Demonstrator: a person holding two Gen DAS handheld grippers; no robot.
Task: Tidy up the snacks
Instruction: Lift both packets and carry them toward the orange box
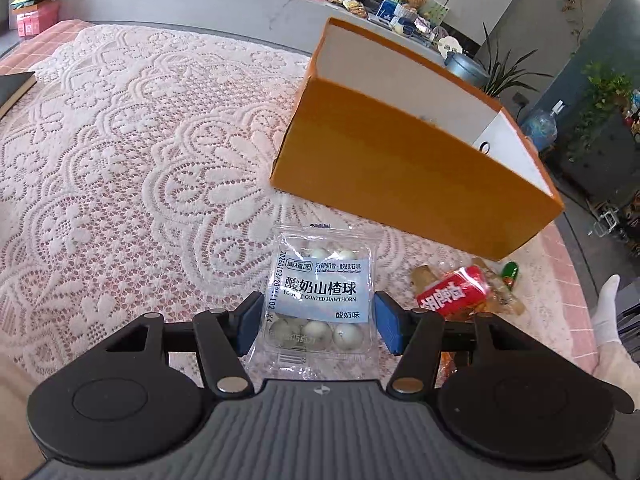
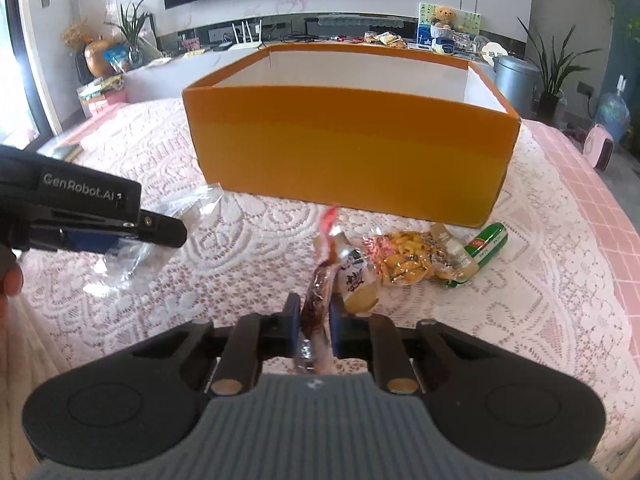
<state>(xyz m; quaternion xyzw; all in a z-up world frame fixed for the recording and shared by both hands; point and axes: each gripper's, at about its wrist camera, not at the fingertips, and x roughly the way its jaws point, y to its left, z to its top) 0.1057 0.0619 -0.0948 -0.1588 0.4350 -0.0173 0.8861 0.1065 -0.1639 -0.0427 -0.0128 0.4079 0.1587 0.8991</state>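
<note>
An open orange box [image 1: 416, 168] with white inner walls stands on the lace-covered table; it also shows in the right wrist view [image 2: 352, 148]. My left gripper [image 1: 318, 322] has its blue pads on both sides of a clear packet of yogurt-coated hawthorn balls [image 1: 322, 296], holding it by the edges. My right gripper [image 2: 316, 324] is shut on a thin dark-red snack stick [image 2: 318, 292] in clear wrap. The left gripper's body [image 2: 92, 216] shows at the left of the right wrist view, with the clear packet [image 2: 132, 256] under it.
Loose snacks lie in front of the box: a tan sachet [image 2: 356, 280], a yellow crisp pack [image 2: 404, 256], a green sausage [image 2: 486, 242], and a red packet [image 1: 452, 292]. A dark book [image 1: 14, 88] lies at the table's left edge. A cluttered counter runs behind.
</note>
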